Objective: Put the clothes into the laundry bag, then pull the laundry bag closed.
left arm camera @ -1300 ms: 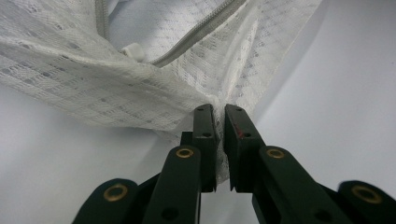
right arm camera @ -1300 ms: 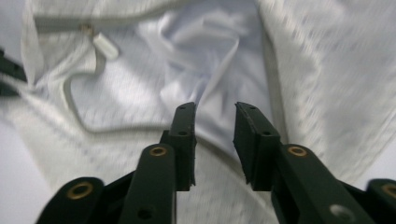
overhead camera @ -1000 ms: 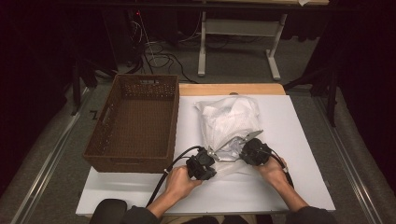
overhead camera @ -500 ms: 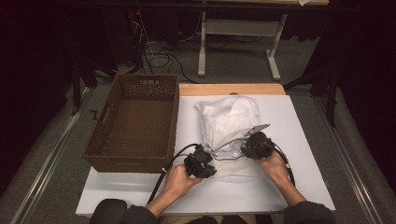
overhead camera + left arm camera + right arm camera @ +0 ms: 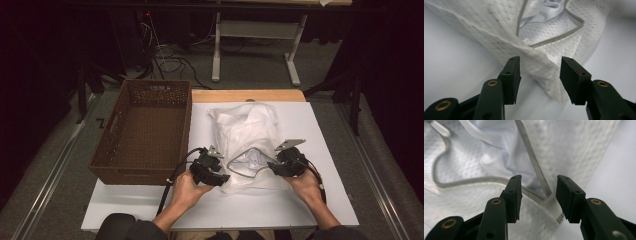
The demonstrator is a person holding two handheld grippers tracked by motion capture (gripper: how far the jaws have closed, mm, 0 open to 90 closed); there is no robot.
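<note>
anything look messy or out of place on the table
Nothing damaged or spilled. The white mesh laundry bag lies crumpled on the white table, its grey-edged mouth gaping with pale cloth inside. The brown woven basket sits squarely beside it.

Both tools [image 5: 224,176] [image 5: 272,167] just-parted, jaws apart

Light falls from above onto the white bench [image 5: 320,200], leaving the floor around it dim and the room behind it nearly black. The basket [image 5: 145,135] left of the bench reads dark. In the right gripper view the mesh bag [image 5: 579,147] is blurred and soft.
</note>
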